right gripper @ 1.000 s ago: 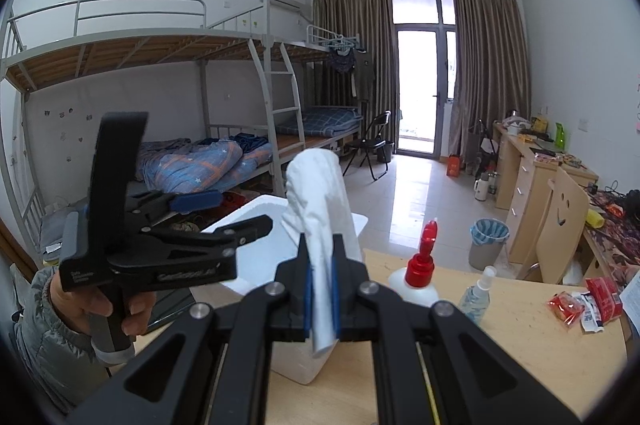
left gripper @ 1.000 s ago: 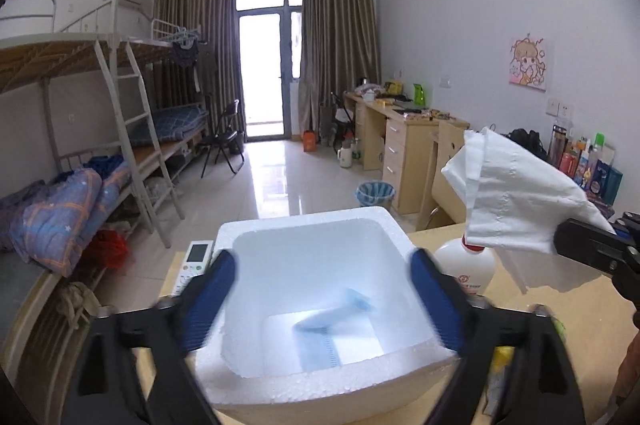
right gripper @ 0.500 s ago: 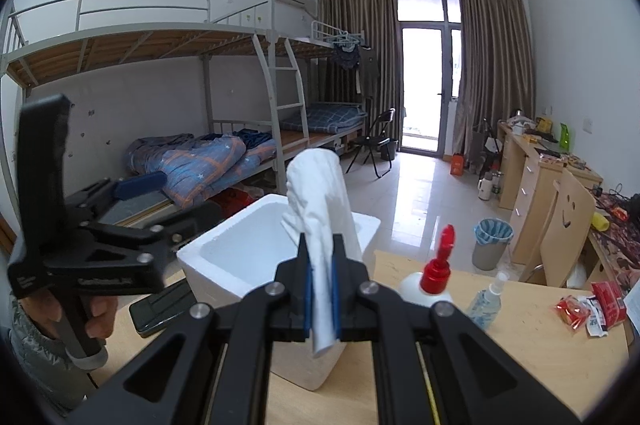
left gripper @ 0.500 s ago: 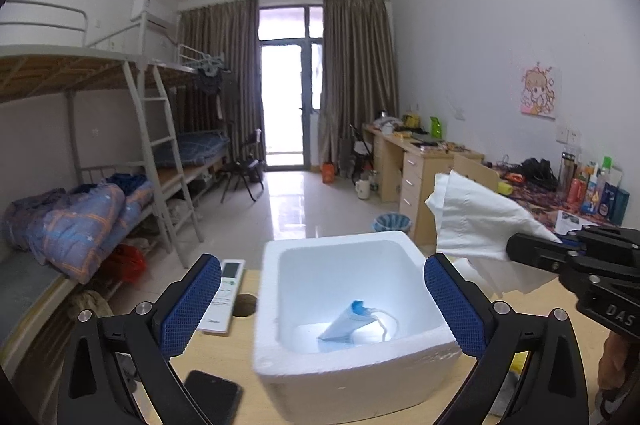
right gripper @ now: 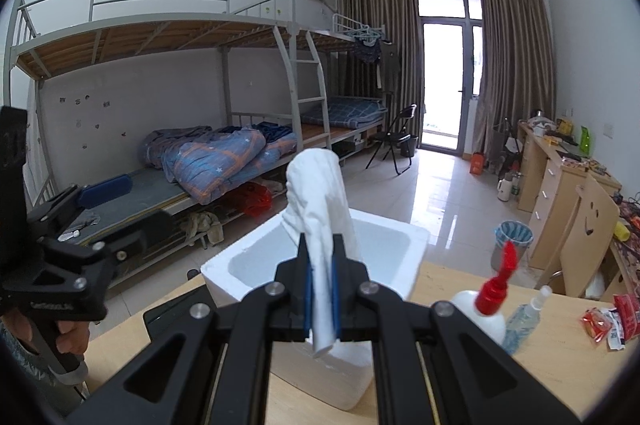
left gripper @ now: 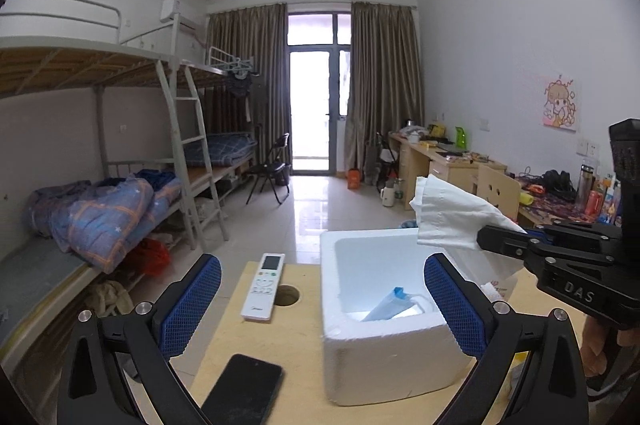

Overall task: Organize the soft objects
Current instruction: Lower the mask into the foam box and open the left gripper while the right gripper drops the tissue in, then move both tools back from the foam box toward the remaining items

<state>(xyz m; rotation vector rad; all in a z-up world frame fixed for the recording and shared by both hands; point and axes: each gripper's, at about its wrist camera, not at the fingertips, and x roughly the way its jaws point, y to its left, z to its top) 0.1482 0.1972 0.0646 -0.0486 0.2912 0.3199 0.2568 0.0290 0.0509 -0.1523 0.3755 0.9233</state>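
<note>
**Q:** Over the desk (left gripper: 298, 341), what's going on?

**A:** R gripper (right gripper: 320, 301) is clamped on a white tissue (right gripper: 320, 209), held above the foam box (left gripper: 384, 365). L gripper (left gripper: 320, 309) has jaws wide apart, nothing between the pads, low in front of the box.

**Q:** Which step?

**A:** Likely carrying the tissue to the box. A blue mask (left gripper: 394, 305) already lies inside. Next move prob. needs the R gripper over the opening, then lowered and released so the tissue drops in, not on the rim.

**Q:** Do the views differ?

**A:** Yes. L view shows the box's inside w/ the mask, plus a remote (left gripper: 264, 281) and phone (left gripper: 242, 391). R view hides the box floor but shows the pinch on the tissue up close, and a red-capped bottle (right gripper: 486, 309) beside the box.
</note>
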